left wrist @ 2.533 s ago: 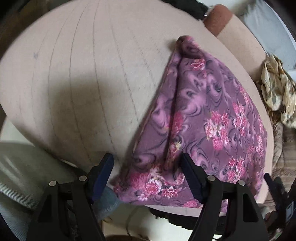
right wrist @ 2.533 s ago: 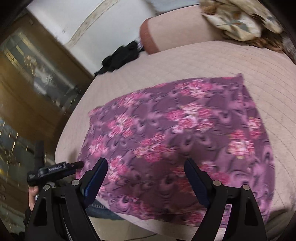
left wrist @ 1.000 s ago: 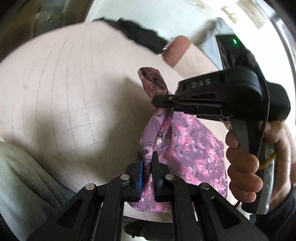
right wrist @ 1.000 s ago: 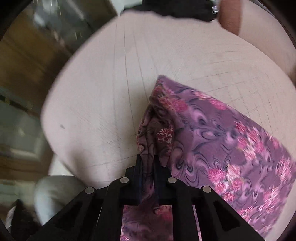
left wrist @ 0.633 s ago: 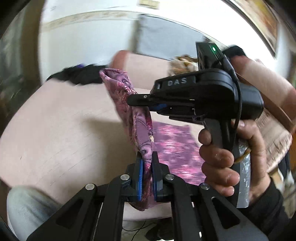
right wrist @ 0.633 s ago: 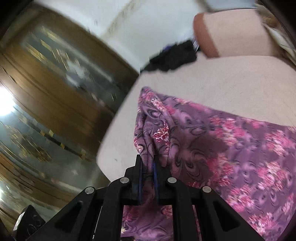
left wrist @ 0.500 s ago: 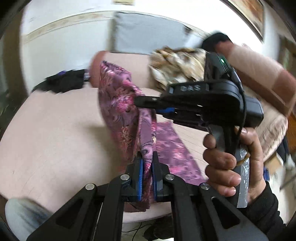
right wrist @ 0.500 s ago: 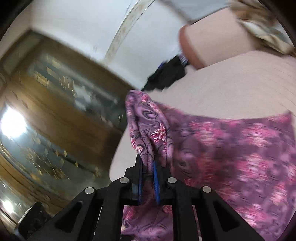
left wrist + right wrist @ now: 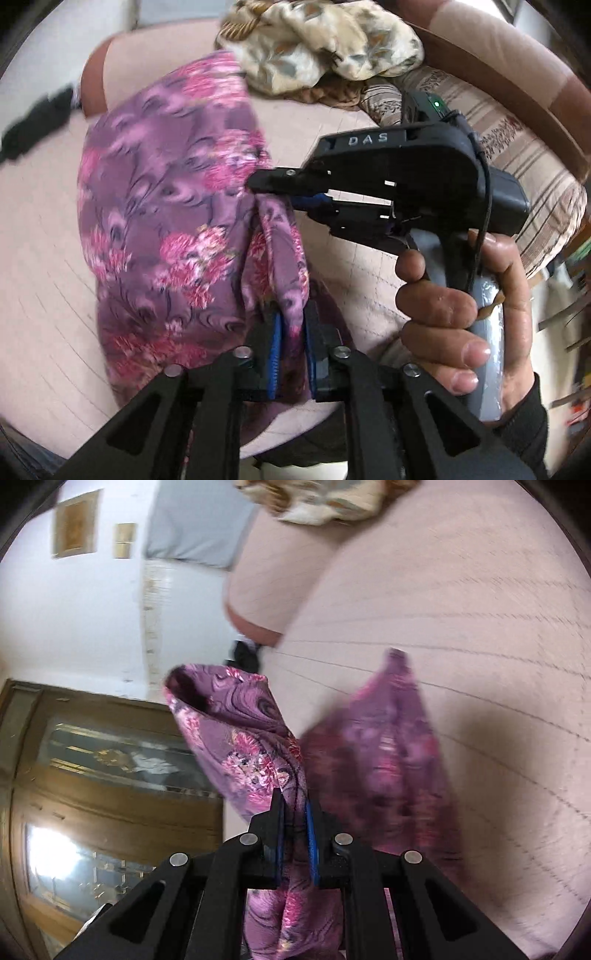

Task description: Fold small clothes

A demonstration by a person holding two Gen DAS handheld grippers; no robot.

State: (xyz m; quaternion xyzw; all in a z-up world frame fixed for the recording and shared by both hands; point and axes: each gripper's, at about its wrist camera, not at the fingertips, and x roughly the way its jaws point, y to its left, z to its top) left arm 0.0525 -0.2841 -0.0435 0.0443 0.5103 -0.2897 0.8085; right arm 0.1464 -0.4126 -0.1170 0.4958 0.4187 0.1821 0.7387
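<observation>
A purple cloth with pink flowers (image 9: 166, 206) is lifted off the beige quilted cushion (image 9: 40, 266). My left gripper (image 9: 291, 332) is shut on a bunched edge of it. In the left wrist view my right gripper (image 9: 255, 181), held in a hand, is shut on the same edge a little higher up. In the right wrist view my right gripper (image 9: 295, 808) is shut on the cloth (image 9: 240, 746), and the rest of it hangs down towards the cushion (image 9: 480, 635).
A cream and brown patterned cloth (image 9: 317, 48) lies crumpled at the back of the cushion. A striped cushion (image 9: 517, 147) lies to the right. A wooden cabinet with glass (image 9: 92, 794) stands to the left. A dark item (image 9: 33, 118) lies at the far left.
Both grippers, open above the flat cloth 2.5 s ago, shut on its edge and lifted it. The cloth has swung up and over towards the right and far side of the cushion.
</observation>
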